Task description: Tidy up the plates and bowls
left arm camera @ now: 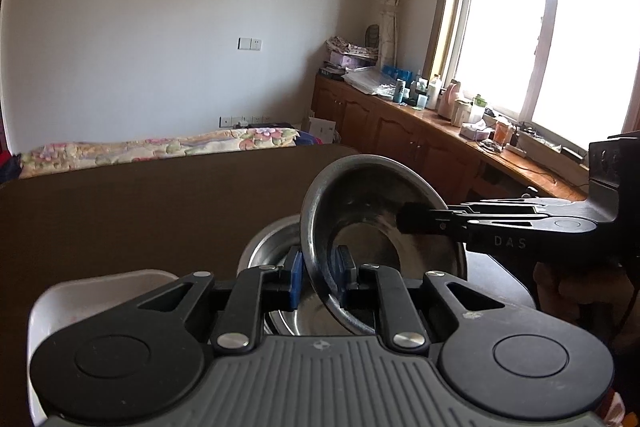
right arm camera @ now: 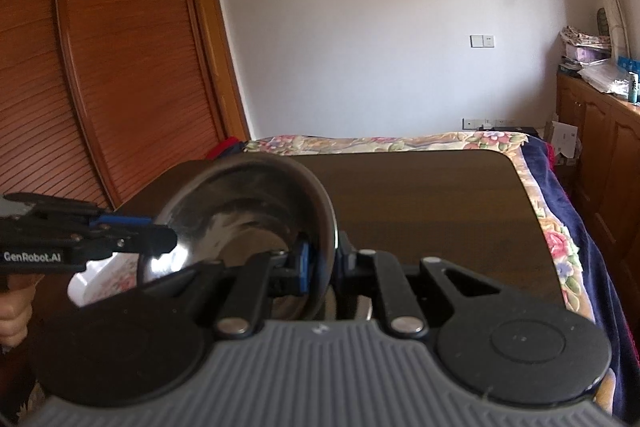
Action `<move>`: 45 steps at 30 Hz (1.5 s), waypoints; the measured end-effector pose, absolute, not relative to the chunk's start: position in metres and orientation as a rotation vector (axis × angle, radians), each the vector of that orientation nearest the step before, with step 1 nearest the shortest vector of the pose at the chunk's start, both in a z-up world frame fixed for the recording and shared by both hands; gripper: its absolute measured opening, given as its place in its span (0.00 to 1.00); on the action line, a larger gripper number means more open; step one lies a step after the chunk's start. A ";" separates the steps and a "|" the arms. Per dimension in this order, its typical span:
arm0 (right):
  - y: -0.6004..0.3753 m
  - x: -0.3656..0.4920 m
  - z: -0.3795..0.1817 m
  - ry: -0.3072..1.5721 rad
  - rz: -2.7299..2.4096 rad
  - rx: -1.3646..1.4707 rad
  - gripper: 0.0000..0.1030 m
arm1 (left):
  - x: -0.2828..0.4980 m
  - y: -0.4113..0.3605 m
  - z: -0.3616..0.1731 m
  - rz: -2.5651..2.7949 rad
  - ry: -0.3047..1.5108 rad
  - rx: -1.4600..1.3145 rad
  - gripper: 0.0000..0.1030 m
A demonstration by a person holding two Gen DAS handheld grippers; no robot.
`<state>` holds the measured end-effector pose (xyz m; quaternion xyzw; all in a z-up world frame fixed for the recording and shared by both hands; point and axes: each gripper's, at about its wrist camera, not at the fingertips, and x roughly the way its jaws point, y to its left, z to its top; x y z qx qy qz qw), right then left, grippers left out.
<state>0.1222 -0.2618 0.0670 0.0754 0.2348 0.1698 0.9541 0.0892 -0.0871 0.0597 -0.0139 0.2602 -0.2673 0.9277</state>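
- Steel bowl (left arm camera: 372,223) is off the table (left arm camera: 140,219), tipped up on edge between both tools; a second steel bowl (left arm camera: 268,243) sits on the table just below it, a white dish (left arm camera: 80,291) near its left.
- Left gripper (left arm camera: 319,273) clenched on the near rim, one blue pad outside the wall, the other inside; right gripper (right arm camera: 320,267) likewise clamped on the opposite rim, seen in the right wrist view pinching the steel bowl (right arm camera: 244,223) wall.
- Handling, judged: thin polished metal, so light and stiff, not fragile; surface looks slick, and a rim pinch could let it pivot or slide; the rolled lip is the sound place to grip, pads set well over it.
- Orientation: round, no long axis to speak of; the open mouth faces sideways and somewhat up, toward the right gripper's side in the left wrist view; base turned away, rim plane steeply tilted, not level.
- Judged next need: level it before nesting into the lower bowl.
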 end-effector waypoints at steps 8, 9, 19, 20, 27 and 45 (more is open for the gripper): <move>-0.257 0.120 0.054 0.496 0.365 0.179 0.14 | 0.093 -0.084 0.043 -0.528 0.560 -0.052 0.45; -0.257 0.121 0.052 0.501 0.365 0.180 0.14 | 0.093 -0.084 0.042 -0.524 0.561 -0.053 0.45; -0.249 0.128 0.041 0.522 0.369 0.165 0.15 | 0.102 -0.084 0.032 -0.488 0.576 -0.056 0.45; -0.248 0.128 0.040 0.523 0.370 0.161 0.15 | 0.103 -0.084 0.031 -0.483 0.575 -0.057 0.45; -0.241 0.130 0.036 0.520 0.366 0.130 0.16 | 0.097 -0.085 0.032 -0.454 0.522 -0.042 0.49; -0.252 0.095 0.046 0.382 0.319 0.125 0.38 | 0.048 -0.085 0.031 -0.405 0.326 0.020 0.96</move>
